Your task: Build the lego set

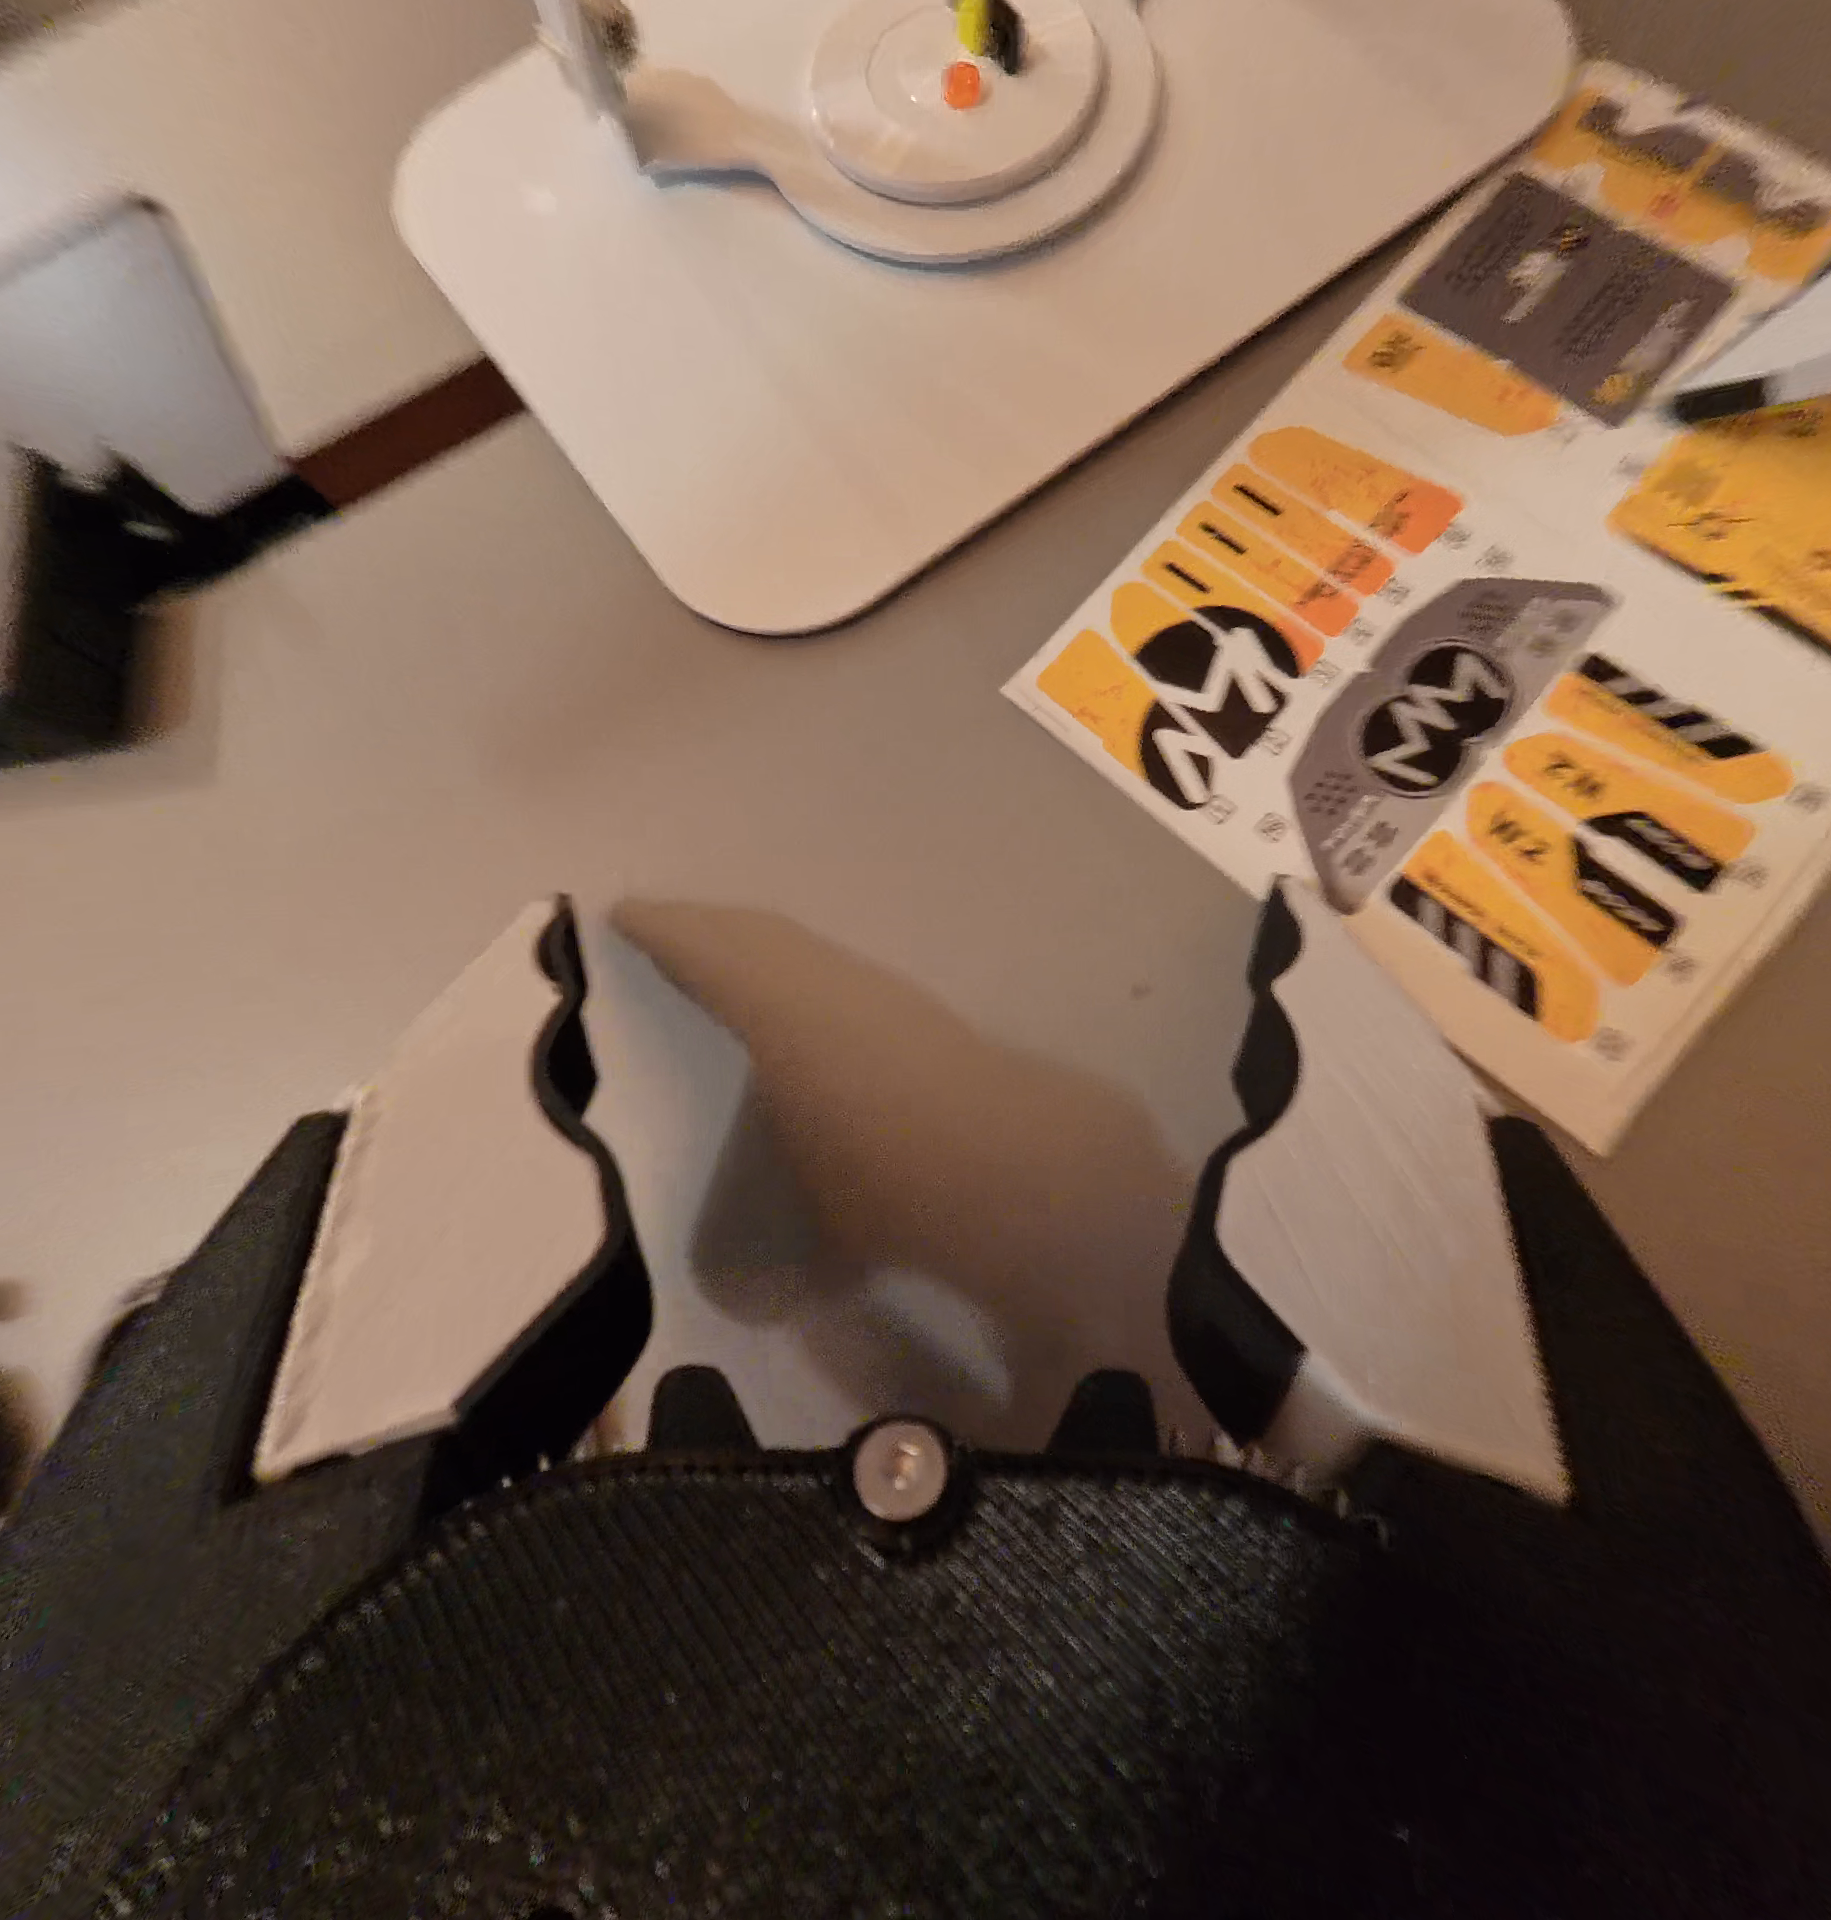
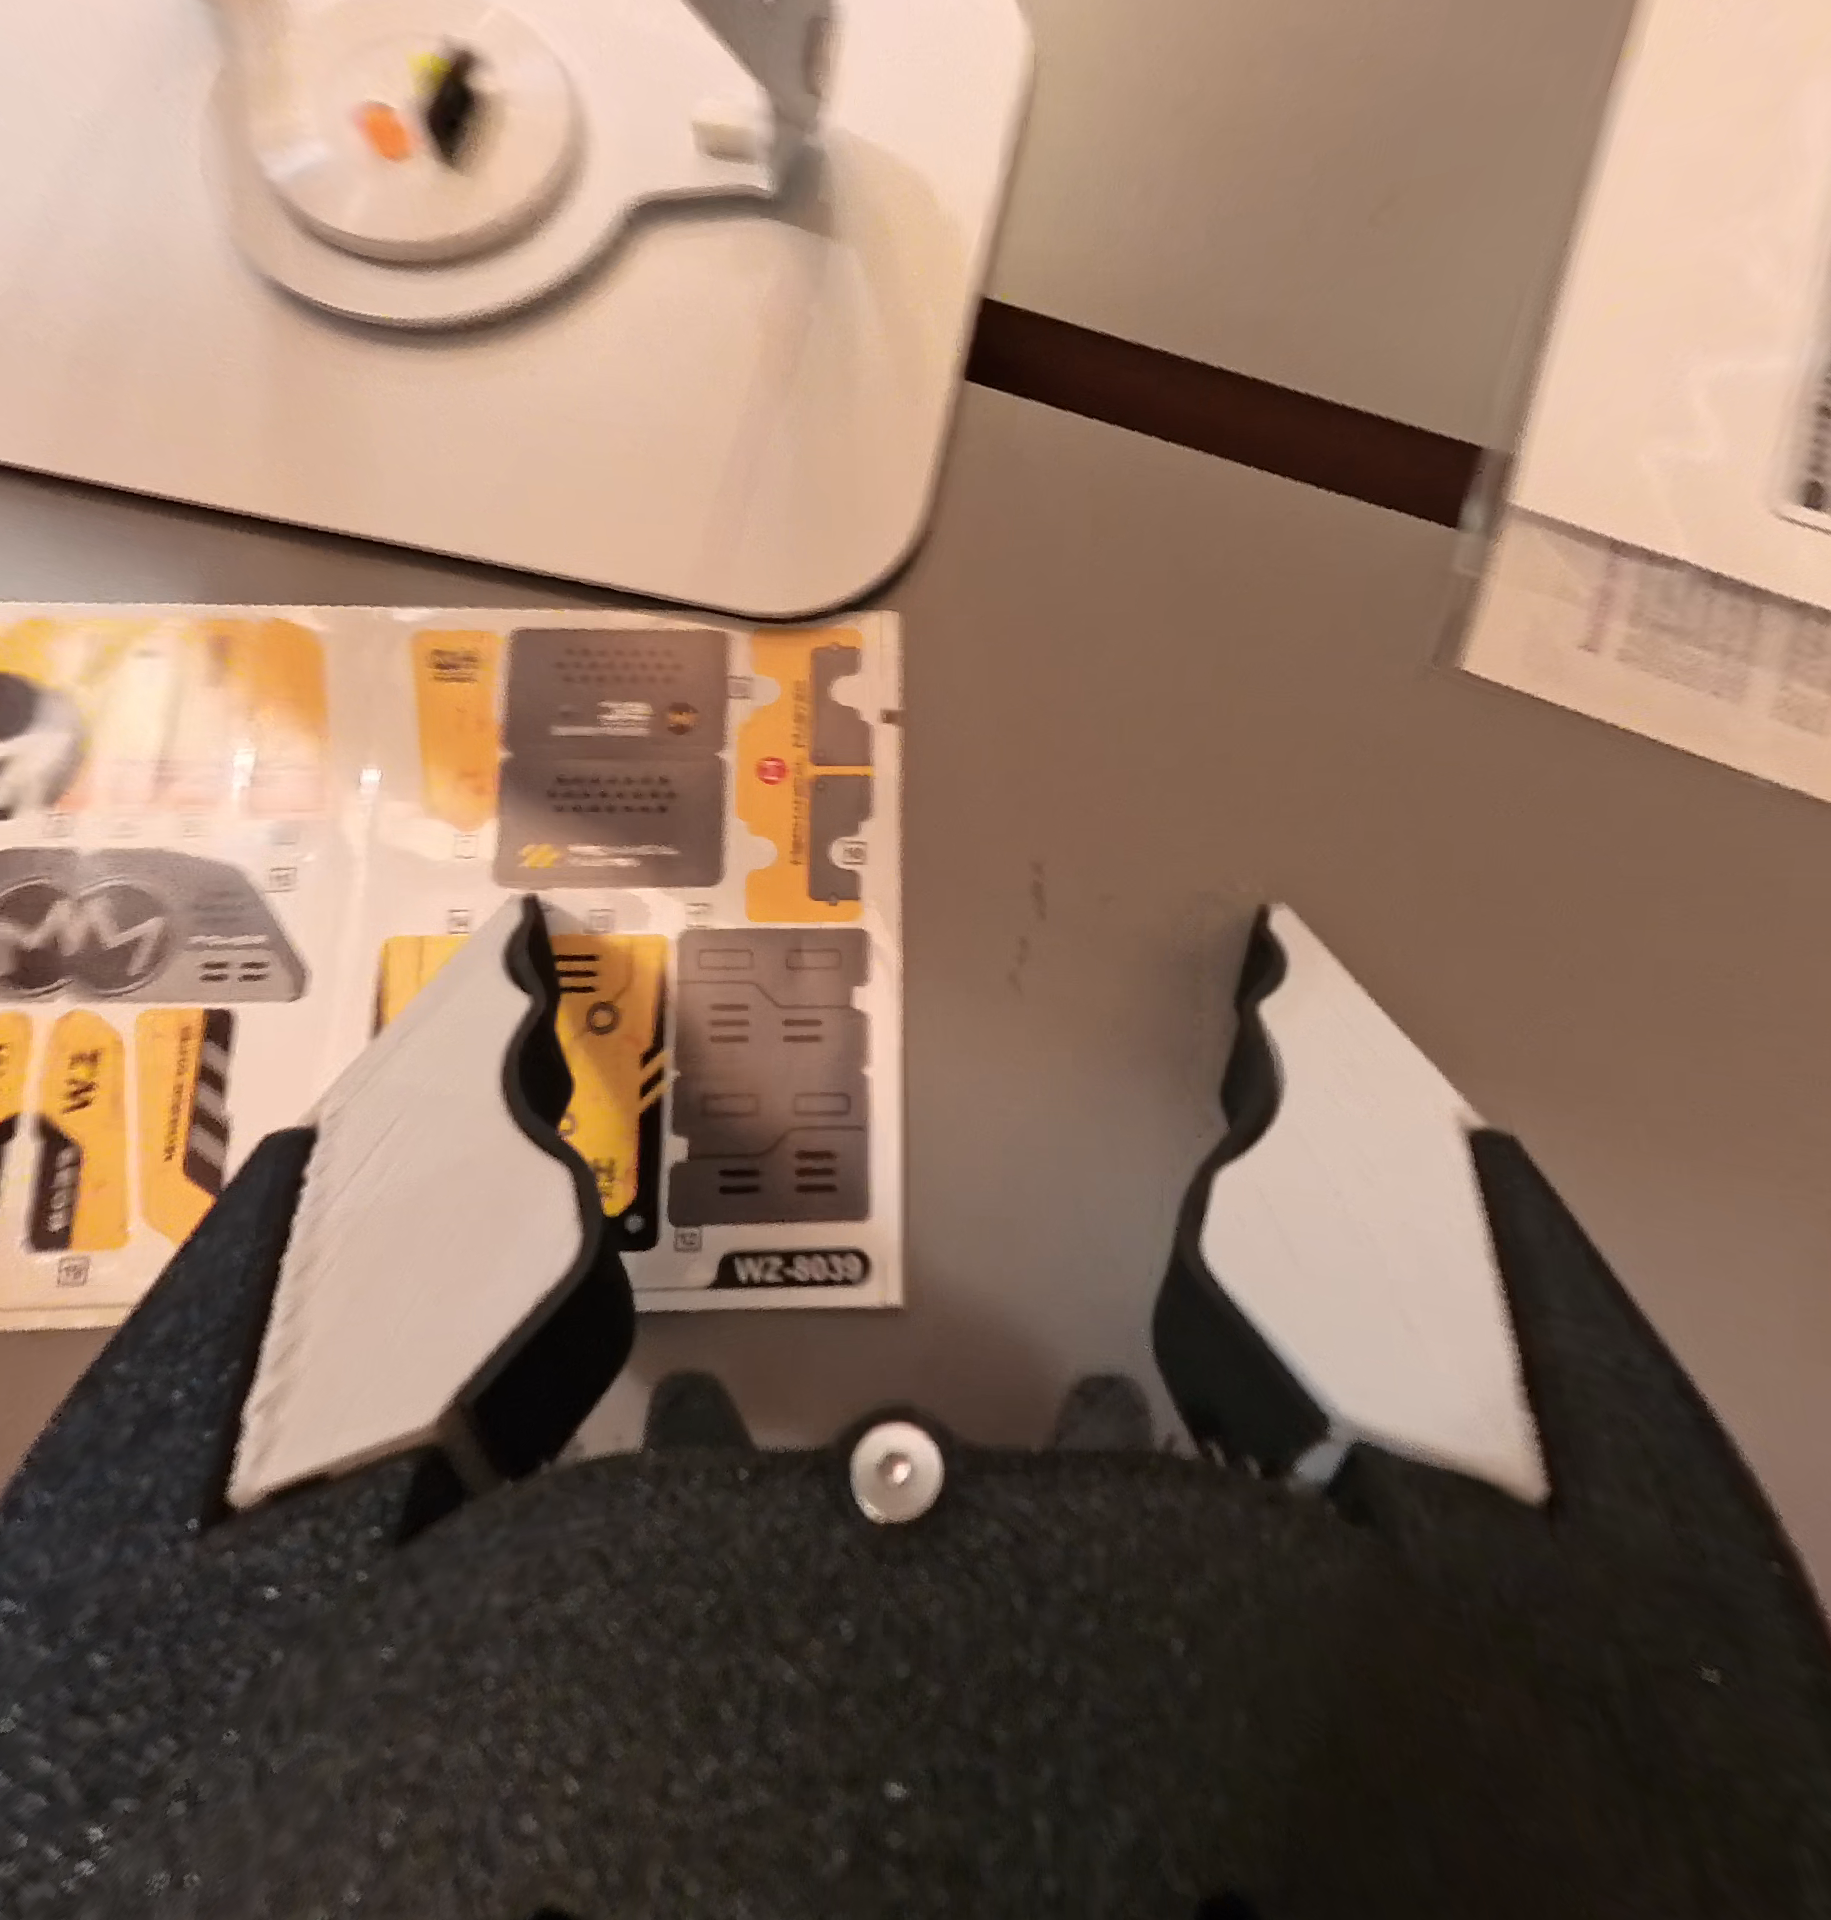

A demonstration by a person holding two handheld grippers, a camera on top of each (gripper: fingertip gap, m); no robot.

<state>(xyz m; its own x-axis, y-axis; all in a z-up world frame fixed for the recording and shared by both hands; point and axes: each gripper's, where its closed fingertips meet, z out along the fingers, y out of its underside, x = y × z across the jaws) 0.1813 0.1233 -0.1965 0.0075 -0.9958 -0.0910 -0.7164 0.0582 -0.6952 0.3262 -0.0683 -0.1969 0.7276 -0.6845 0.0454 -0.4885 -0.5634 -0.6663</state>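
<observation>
2 spread grippers over a grey table, a sticker sheet between them and a white base.

The left gripper hangs with its jaws wide apart and nothing between them, above bare table; the sticker sheet, printed in yellow, grey and black, lies just to its right, one corner under the right finger. The right gripper is likewise spread and empty, its left finger over the sheet, its right finger over bare table. Beyond the sheet, just beside its far edge, sits a flat white base with a round disc carrying small orange, yellow and black pieces. A clear stand holding paper is at far right, well apart. Both views are blurred.
</observation>
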